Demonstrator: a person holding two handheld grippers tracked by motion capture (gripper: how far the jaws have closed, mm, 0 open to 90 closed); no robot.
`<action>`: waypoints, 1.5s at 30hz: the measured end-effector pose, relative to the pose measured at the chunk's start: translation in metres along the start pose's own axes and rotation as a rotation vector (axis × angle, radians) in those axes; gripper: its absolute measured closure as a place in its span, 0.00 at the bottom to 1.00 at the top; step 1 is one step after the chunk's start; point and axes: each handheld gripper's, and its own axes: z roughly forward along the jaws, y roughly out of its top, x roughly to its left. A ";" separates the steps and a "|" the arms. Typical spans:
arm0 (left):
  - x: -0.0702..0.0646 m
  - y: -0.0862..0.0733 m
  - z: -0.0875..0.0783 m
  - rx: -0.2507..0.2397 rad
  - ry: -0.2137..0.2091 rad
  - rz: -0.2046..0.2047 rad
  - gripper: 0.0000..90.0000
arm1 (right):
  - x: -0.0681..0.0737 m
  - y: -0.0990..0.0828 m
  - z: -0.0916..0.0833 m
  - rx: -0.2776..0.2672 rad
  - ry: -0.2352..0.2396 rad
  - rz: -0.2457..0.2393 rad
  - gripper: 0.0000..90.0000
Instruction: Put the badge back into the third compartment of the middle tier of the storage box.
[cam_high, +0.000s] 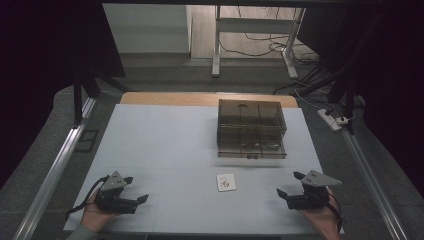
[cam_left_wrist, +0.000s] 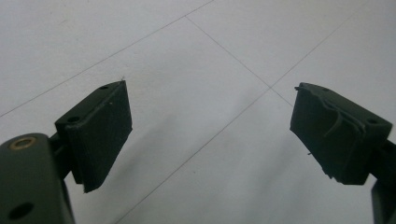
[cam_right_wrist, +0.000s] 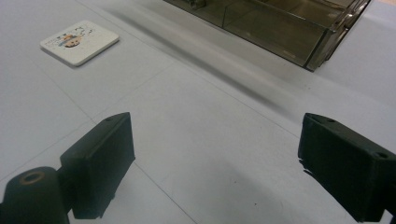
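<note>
Pale worktop (cam_high: 165, 135) carries a smoky drawer box (cam_high: 251, 129) at 1 o'clock and a small card (cam_high: 226, 182) at centre; left gripper (cam_high: 136, 189) and right gripper (cam_high: 289, 183) rest agape and empty, so nothing seems begun, likely reaching for the card next.

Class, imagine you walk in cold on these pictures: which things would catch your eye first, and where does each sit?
First, the smoky see-through drawer box standing toward the far right of the pale table. Next, the small white printed card lying flat just in front of it. Then the left gripper and right gripper, each held open at a near corner, both empty.
</note>
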 end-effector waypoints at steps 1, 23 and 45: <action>0.000 0.000 0.000 -0.001 0.000 0.000 0.14 | 0.000 0.000 0.000 0.001 -0.001 -0.001 0.12; 0.000 0.000 0.001 0.004 -0.004 -0.003 0.14 | 0.008 0.010 0.005 -0.014 0.032 -0.023 0.13; -0.001 0.001 0.002 0.006 -0.008 -0.007 0.15 | 0.024 0.036 0.013 -0.055 0.099 -0.054 0.13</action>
